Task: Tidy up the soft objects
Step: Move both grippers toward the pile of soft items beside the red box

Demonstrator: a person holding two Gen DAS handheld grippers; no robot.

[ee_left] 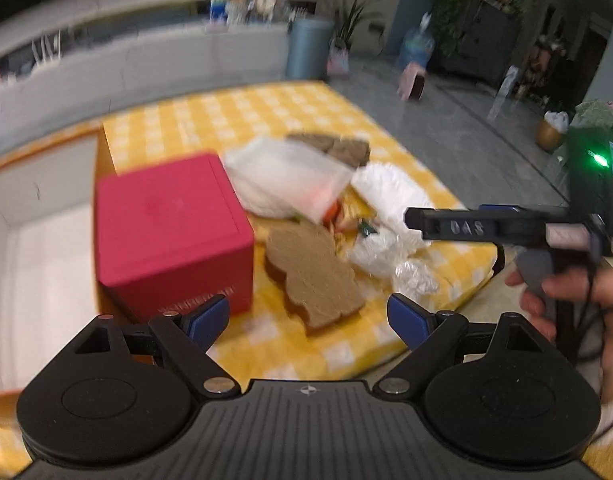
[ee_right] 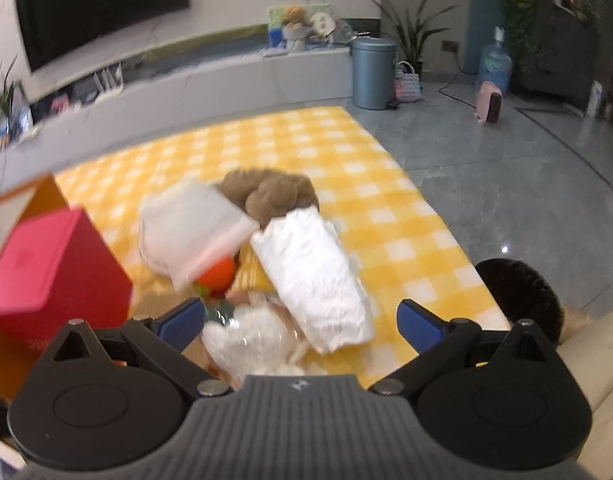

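A heap of soft things lies on the yellow checked cloth. In it are a white bagged pillow, a second white crinkly pack, a brown plush, a flat brown gingerbread-shaped cushion, an orange toy and a clear-wrapped white plush. My left gripper hangs open just before the gingerbread cushion. My right gripper is open above the clear-wrapped plush and the crinkly pack. Both hold nothing.
A red box stands left of the heap, against an orange carton with a white inside. The right-hand tool and a hand show at the right of the left wrist view. A grey floor, a bin and a low shelf lie beyond.
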